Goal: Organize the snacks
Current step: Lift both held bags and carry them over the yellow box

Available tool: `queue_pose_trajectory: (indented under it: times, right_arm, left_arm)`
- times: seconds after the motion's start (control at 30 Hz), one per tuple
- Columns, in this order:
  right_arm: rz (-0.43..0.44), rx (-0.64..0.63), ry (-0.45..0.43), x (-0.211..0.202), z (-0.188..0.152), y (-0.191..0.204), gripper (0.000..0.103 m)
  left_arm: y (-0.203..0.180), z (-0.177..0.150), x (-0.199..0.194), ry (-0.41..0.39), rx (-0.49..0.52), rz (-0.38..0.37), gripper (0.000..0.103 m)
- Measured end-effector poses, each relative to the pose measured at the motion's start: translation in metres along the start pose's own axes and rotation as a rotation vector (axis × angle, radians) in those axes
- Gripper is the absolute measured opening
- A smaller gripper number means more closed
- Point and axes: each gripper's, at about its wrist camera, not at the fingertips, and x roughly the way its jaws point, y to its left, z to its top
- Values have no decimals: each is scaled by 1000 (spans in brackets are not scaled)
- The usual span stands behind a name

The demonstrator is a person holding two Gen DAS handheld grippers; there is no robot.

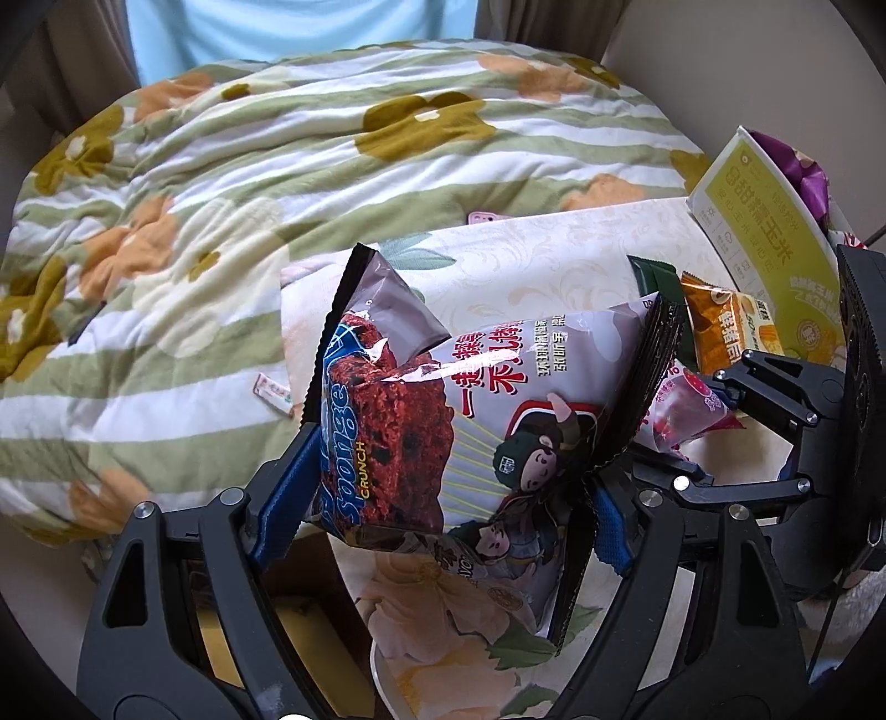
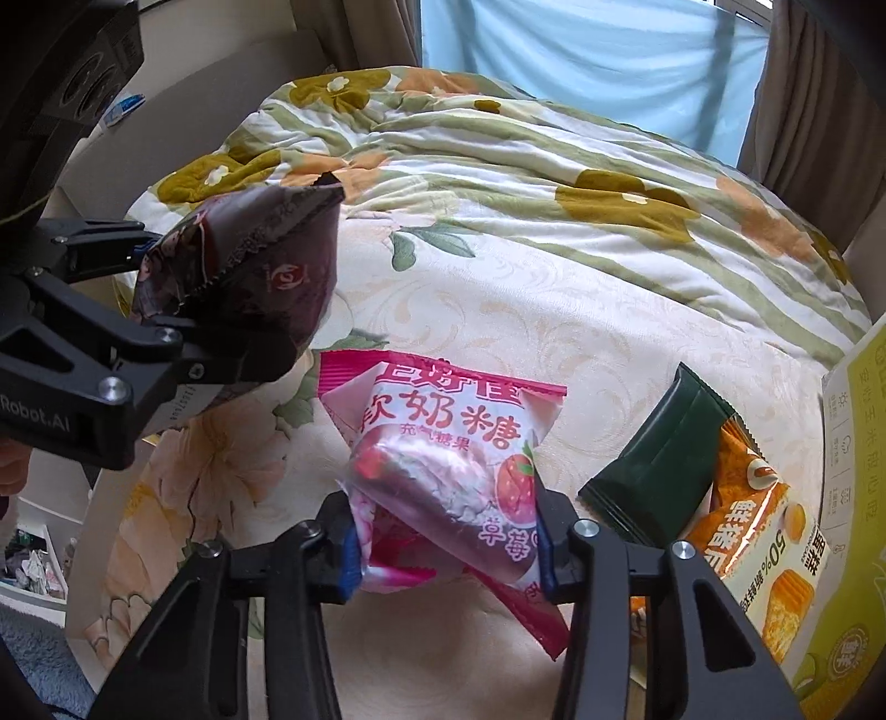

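Observation:
My left gripper (image 1: 443,498) is shut on a grey Sponge Crunch snack bag (image 1: 443,421) and holds it above the bed; it also shows at the left of the right wrist view (image 2: 249,266). My right gripper (image 2: 446,537) is shut on a pink strawberry candy bag (image 2: 443,459), which also shows in the left wrist view (image 1: 686,410). A dark green packet (image 2: 659,465) and an orange snack pack (image 2: 758,515) lie to its right on the cream floral sheet (image 2: 554,343).
A yellow-green corn box (image 1: 769,243) stands at the right edge, also in the right wrist view (image 2: 853,498). A green-striped floral quilt (image 1: 221,183) covers the far bed. A small sachet (image 1: 271,390) lies on the quilt. Blue curtain (image 2: 581,50) behind.

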Motion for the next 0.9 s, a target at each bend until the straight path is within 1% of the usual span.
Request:
queue_pose_trajectory:
  times: [0.1, 0.27, 0.4, 0.5, 0.6, 0.73, 0.8, 0.9]
  right_arm:
    - [14, 49, -34, -16, 2, -2, 42]
    - [12, 100, -81, -48, 8, -5, 42]
    - [3, 128, -139, -83, 10, -8, 42]
    - [-3, 150, -180, -114, 9, -16, 42]
    - [-6, 169, -225, -149, 4, -29, 42]
    - [-27, 189, -287, -199, -10, -56, 42]
    - [-44, 209, -308, -222, -19, -74, 42]
    - [-83, 228, -332, -253, -37, -101, 42]
  left_arm:
    - [-4, -1, -19, -27, -6, 19, 81]
    - [-15, 3, -55, -72, -21, 30, 81]
    - [-33, 7, -87, -132, -20, 43, 81]
    - [-52, 12, -113, -171, -37, 48, 81]
    - [-78, 19, -138, -211, -44, 42, 81]
    - [-129, 31, -163, -277, -4, 53, 81]
    - [-158, 38, -169, -300, 8, 26, 81]
    - [-203, 48, -168, -316, 26, -9, 81]
